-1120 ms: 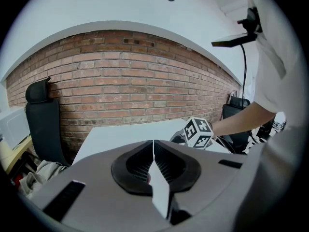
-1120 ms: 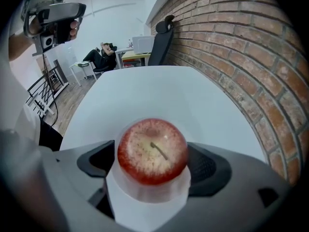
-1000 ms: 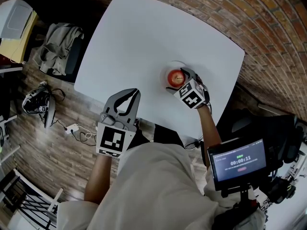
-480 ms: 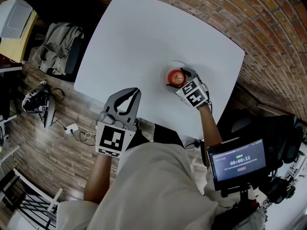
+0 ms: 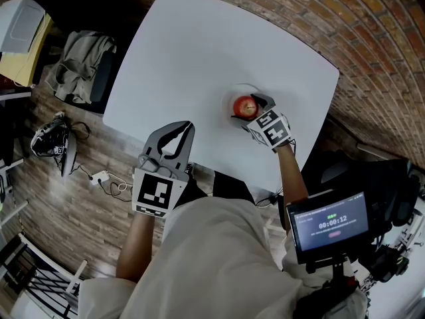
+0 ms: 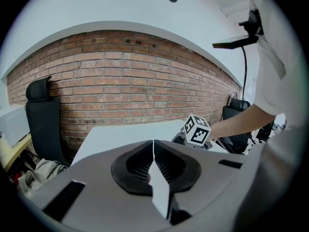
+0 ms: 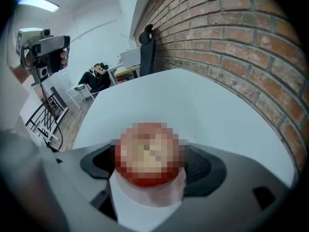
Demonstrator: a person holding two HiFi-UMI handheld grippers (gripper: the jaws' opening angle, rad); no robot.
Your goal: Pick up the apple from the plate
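Right gripper (image 7: 150, 162) has rolled a bit vs 1 s ago & its jaws have narrowed, now clamped on both sides of the apple (image 5: 245, 106). On the white tabletop (image 5: 199, 58), left gripper (image 6: 153, 148) hovers at the near edge, jaws pressed together w/ nothing betw them. Plate (image 5: 240, 89) lies near the right edge, apple on it.
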